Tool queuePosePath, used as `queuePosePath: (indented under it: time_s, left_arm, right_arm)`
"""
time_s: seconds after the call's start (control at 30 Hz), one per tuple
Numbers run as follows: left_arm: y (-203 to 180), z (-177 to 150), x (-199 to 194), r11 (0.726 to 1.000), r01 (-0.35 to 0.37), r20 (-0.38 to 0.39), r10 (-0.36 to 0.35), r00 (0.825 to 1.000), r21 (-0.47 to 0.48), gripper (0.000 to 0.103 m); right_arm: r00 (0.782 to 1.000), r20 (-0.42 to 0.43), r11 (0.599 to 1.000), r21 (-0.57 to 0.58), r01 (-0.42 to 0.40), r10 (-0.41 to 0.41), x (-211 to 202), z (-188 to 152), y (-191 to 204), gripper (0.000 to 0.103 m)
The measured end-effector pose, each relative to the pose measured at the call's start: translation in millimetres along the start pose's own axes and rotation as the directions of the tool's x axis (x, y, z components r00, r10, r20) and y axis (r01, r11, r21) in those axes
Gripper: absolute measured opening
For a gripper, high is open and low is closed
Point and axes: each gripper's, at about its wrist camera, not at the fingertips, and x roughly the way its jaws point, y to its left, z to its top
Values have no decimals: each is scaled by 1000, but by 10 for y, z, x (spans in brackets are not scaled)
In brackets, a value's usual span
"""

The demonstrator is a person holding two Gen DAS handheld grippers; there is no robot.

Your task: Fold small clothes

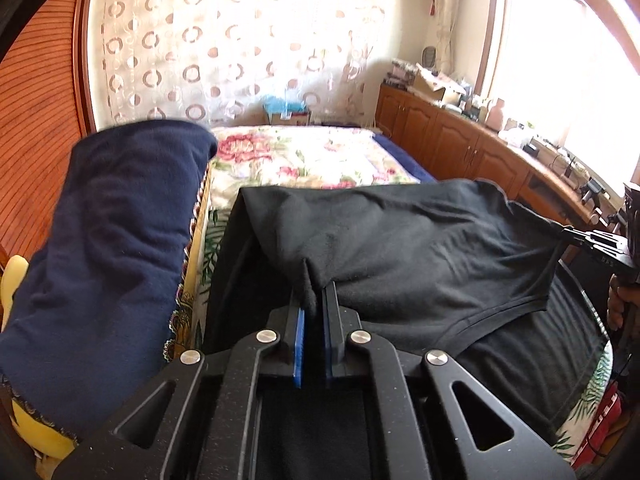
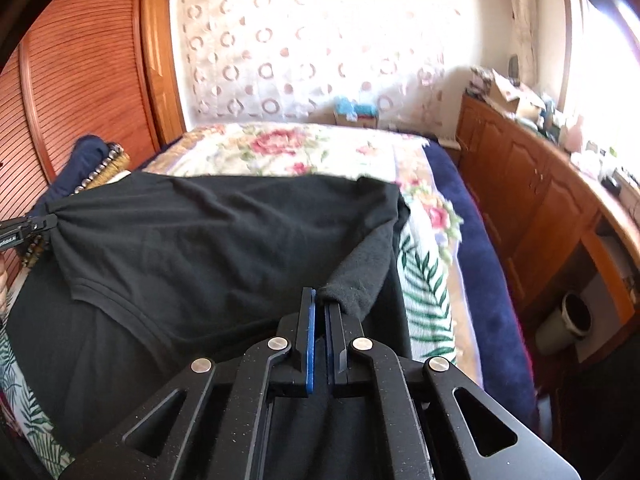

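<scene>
1. You have the black garment [image 1: 400, 248] pinched at two corners: your left gripper [image 1: 314, 300] is clamped narrow on a bunched tuft of its cloth, and your right gripper [image 2: 320, 300] is clamped narrow on a rolled edge at the opposite side.
2. The garment hangs stretched between the two claws, its hemmed edge sagging below, over more black cloth on the floral bedspread [image 1: 304, 156]. In the left wrist view the right gripper shows at the far right, with the fabric pulled to a point at its tip.
3. Judging by this, you are mid-fold, carrying one edge across. Keep both claws level and evenly apart so the span stays taut without wrinkling.
4. Carry the held edge as one line; if one claw leads, the fold will likely land skewed.
5. Lower the cloth flat before you let go, so the pinched tufts do not spring back into lumps.
6. Mind the navy cloth [image 1: 108, 248] draped close on your left side; it sits just beside the garment and could catch the left claw.
7. Both grips look shallow, so avoid jerking, or the fabric may slip out.
</scene>
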Motion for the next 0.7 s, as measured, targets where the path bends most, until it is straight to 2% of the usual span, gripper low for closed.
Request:
queuePosePath:
  time_s: [0.2,0.37,0.6,0.7]
  left_arm:
    - [-55,52,-300,1000,-1,71,1,998,2,8]
    - [-45,-32,-565,1000,-11,100,10,995,4,8]
    - [-45,-386,-859,1000,-16,83,15,996,11,8]
    - [-63,-568,-922,1000,-11,53,10,999,10,8]
  right_arm:
    - [998,63,1000,-26,2,0,-250,-1,17,3]
    - [993,115,1000,-12,-17,18,-508,-62,-23,3]
    - [988,149,999,-6,-32,32,-799,-301,-52,3]
    - [988,150,999,-6,-38,39,-910,-433,-20,3]
